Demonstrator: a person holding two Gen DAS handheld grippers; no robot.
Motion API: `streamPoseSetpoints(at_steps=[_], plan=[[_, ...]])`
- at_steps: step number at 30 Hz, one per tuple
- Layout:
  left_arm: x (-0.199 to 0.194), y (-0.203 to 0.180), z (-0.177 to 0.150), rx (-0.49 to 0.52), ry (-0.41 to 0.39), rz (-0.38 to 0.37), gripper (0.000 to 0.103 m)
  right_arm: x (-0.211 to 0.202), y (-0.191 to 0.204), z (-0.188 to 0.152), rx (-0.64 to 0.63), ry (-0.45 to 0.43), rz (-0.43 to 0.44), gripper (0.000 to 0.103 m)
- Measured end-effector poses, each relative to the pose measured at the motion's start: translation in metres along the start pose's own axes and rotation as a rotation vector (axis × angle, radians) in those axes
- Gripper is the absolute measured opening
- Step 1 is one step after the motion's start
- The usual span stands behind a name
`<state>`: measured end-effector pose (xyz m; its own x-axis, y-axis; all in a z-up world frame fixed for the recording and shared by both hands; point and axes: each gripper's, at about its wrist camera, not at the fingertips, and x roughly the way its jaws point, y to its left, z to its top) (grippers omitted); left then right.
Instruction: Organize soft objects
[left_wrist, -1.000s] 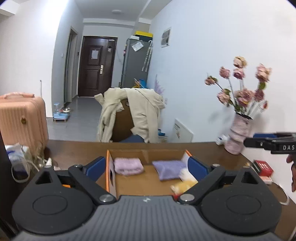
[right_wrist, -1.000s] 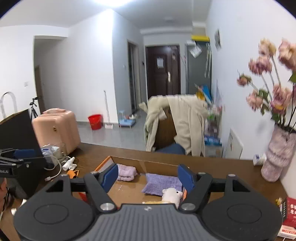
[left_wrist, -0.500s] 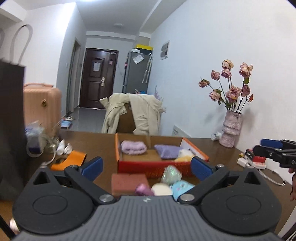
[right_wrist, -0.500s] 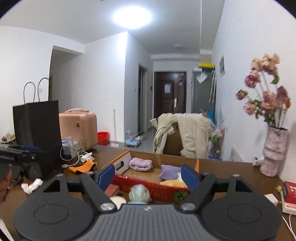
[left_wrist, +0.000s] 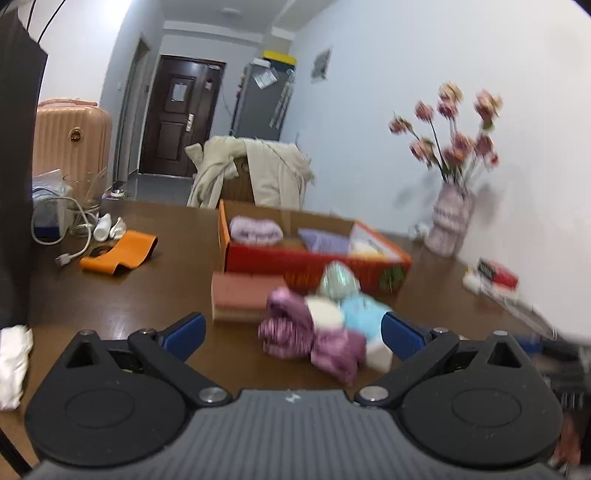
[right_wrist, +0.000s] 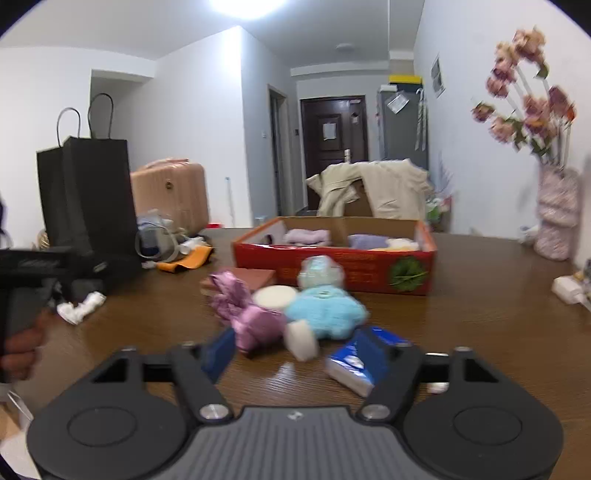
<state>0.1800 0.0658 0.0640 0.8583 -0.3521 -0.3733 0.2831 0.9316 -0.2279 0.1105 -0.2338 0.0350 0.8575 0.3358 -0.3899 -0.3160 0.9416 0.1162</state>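
Low in the left wrist view, the left gripper (left_wrist: 293, 334) is standing with its jaws spread wide and empty, framing a heap of soft things on the dark wooden table (left_wrist: 155, 291), probably to take one in. The heap sits mid-frame: a shiny pink-purple padded bundle (left_wrist: 295, 328), a fluffy light-blue plush toy (left_wrist: 360, 310), a round cream pad (left_wrist: 323, 312) and a pale green crinkly ball (left_wrist: 338, 282). A pink block sponge (left_wrist: 243, 295) is lying just left of it. Behind, the red cardboard box (left_wrist: 314, 264) is already holding a folded lilac towel (left_wrist: 255, 229) and a purple cloth (left_wrist: 323, 240); it looks like the sorting destination. In the right wrist view, the right gripper (right_wrist: 295, 350) has just been narrowing its jaws; they are pressing on nothing, with a small white foam block (right_wrist: 301, 339) lying beyond their gap. A blue tissue packet (right_wrist: 360, 363) is lying behind the right-hand finger.
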Motion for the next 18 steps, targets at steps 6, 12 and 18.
streamPoseSetpoints(at_steps=[6,12,18], plan=[[0.086,0.01,0.023,-0.065,0.033,0.056,0.079,0.045,0.016,0.002,0.04,0.089,0.055,0.04],[0.109,0.031,-0.011,-0.12,0.234,-0.032,0.029,0.077,0.015,0.007,0.119,0.104,0.097,0.042],[0.077,0.031,-0.024,-0.136,0.252,-0.089,0.042,0.109,0.001,0.012,0.23,0.114,0.102,0.042]])
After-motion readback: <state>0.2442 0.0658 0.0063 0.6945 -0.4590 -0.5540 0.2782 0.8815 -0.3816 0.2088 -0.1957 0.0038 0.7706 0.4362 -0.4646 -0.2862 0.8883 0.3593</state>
